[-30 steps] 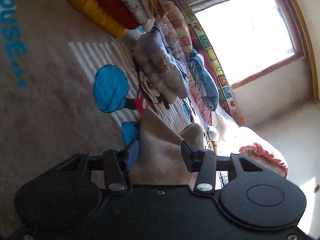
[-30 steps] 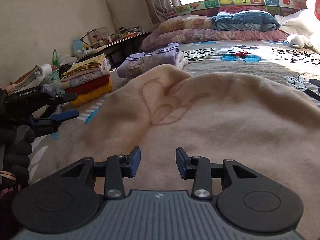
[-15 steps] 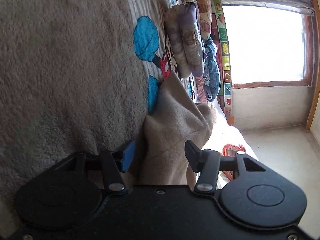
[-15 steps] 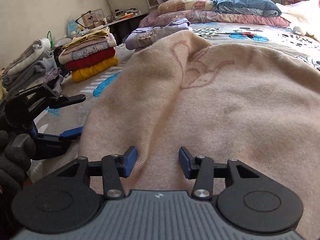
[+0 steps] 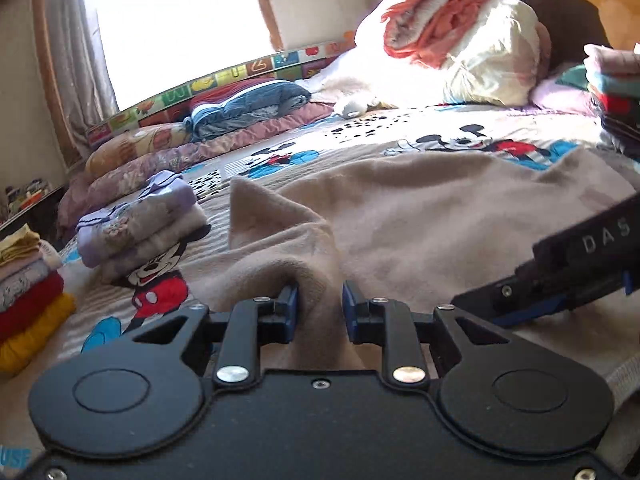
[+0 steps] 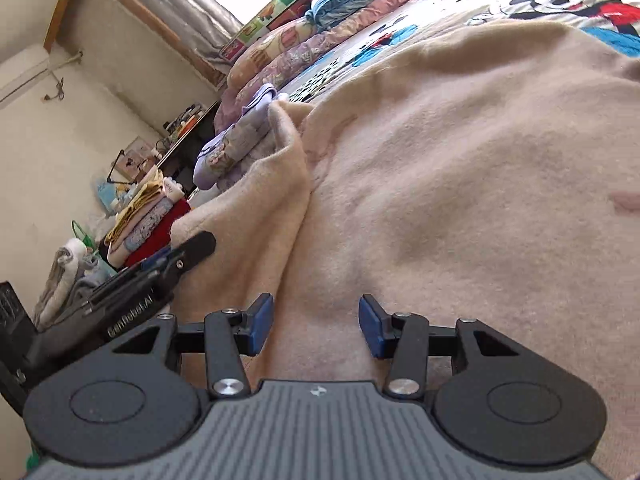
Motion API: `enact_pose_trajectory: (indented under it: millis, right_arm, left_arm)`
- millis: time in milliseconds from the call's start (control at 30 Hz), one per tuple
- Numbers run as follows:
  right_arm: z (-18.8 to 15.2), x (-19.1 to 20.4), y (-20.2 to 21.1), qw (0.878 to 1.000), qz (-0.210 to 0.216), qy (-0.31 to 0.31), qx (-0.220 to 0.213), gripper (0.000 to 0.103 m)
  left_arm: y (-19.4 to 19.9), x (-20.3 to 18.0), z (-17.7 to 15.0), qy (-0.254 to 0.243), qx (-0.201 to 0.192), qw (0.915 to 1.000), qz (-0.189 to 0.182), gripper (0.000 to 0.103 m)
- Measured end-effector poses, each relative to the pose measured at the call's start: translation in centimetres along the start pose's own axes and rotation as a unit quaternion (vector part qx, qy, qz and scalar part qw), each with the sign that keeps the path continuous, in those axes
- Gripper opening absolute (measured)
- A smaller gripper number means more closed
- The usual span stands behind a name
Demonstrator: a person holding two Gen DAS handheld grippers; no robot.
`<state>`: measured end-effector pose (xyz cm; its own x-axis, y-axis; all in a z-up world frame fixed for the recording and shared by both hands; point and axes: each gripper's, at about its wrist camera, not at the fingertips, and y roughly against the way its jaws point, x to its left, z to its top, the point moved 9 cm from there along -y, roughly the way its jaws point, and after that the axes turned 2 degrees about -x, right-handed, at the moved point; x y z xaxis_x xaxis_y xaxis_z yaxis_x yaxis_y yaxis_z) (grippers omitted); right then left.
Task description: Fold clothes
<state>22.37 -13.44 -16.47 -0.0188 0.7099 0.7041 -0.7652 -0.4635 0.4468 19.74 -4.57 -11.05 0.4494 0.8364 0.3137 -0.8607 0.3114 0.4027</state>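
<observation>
The left gripper (image 5: 318, 312) has its blue-padded fingers closed to a narrow gap on a bunched fold of the beige sweater (image 5: 420, 220), and the cloth fills the space between them. From that pinch the fabric rises in a ridge and ends in a loose pointed corner lying toward the folded lilac clothes (image 5: 140, 220). The rest of the sweater spreads flat over the cartoon bedspread (image 5: 460, 136), covering the near part of the bed.

The right gripper (image 6: 316, 326) has its fingers set wide apart, low over the sweater's flat middle; the cloth lies under the gap, but whether the pads touch it is hard to tell from this angle. In the left wrist view its dark body comes in from the right edge, just above the fabric.

To the left of the sweater sits a stack of folded clothes (image 5: 28, 296), yellow at the bottom, red above it, paler pieces on top. Further back, rolled quilts (image 5: 224, 128) line the far side of the bed under a bright window (image 5: 180, 12) with a curtain at its left. At the head of the bed a white pillow (image 5: 492, 68) carries a coral and white blanket (image 5: 436, 12). Another small pile of folded things (image 5: 612, 84) stands at the right edge.
</observation>
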Motion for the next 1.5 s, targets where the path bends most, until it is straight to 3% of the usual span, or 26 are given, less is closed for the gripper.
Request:
enact_pose_trajectory:
  millis: [100, 200, 300, 367, 467, 633, 767, 1000, 1133, 1233, 1300, 1367, 1500]
  right_arm:
    - [0.5, -2.1, 1.0, 0.998, -0.001, -0.056, -0.025, 0.048]
    - [0.9, -3.2, 1.8, 0.996, -0.004, -0.078, -0.047, 0.048]
    - [1.5, -3.6, 2.3, 0.995, -0.010, -0.077, -0.056, 0.048]
    - [1.9, -3.8, 2.6, 0.995, -0.012, -0.073, -0.060, 0.048]
    - [2.1, -3.9, 2.8, 0.995, -0.012, -0.071, -0.063, 0.049]
    - [1.7, -4.1, 2.8, 0.995, -0.009, -0.074, -0.059, 0.049]
    - [1.1, -3.3, 2.5, 0.997, -0.007, -0.062, -0.051, 0.049]
    - [0.5, -1.5, 1.8, 0.998, -0.002, -0.039, -0.040, 0.051]
    - [-0.7, -0.2, 1.0, 1.000, 0.004, -0.018, -0.021, 0.051]
    - [-2.5, 1.4, 0.3, 1.000, 0.009, 0.020, 0.004, 0.052]
    - [-3.8, 2.7, 0.0, 0.998, 0.009, 0.056, 0.018, 0.052]
    - [-4.7, 3.8, -0.2, 0.996, 0.011, 0.084, 0.027, 0.052]
    - [-6.2, 5.7, -0.8, 0.990, 0.016, 0.134, 0.041, 0.053]
  left_arm:
    - [-0.8, -3.0, -0.9, -0.063, 0.010, 0.9976, -0.025, 0.022]
    - [-2.0, -3.5, -1.5, -0.073, 0.016, 0.9960, -0.050, 0.023]
    - [-1.1, -3.6, -1.3, -0.066, 0.007, 0.9953, -0.070, 0.033]
    - [0.3, -3.4, -0.6, -0.044, -0.009, 0.9952, -0.087, 0.040]
    - [2.6, -2.6, 0.5, -0.002, -0.031, 0.9941, -0.104, 0.041]
    - [4.3, 1.6, 0.2, 0.102, -0.043, 0.9892, -0.096, 0.047]
    - [5.7, 5.0, -0.1, 0.184, -0.052, 0.9775, -0.089, 0.048]
    - [4.5, 9.3, -1.9, 0.305, -0.040, 0.9452, -0.110, 0.047]
    - [2.3, 9.4, -2.0, 0.303, -0.026, 0.9433, -0.132, 0.046]
    - [0.6, 8.5, -2.6, 0.300, 0.001, 0.9399, -0.162, 0.037]
    - [0.2, 7.2, -3.0, 0.279, 0.020, 0.9446, -0.171, 0.032]
    - [0.6, 6.5, -2.8, 0.259, 0.018, 0.9506, -0.170, 0.004]
    - [3.4, 6.9, -1.5, 0.238, -0.031, 0.9584, -0.154, 0.001]
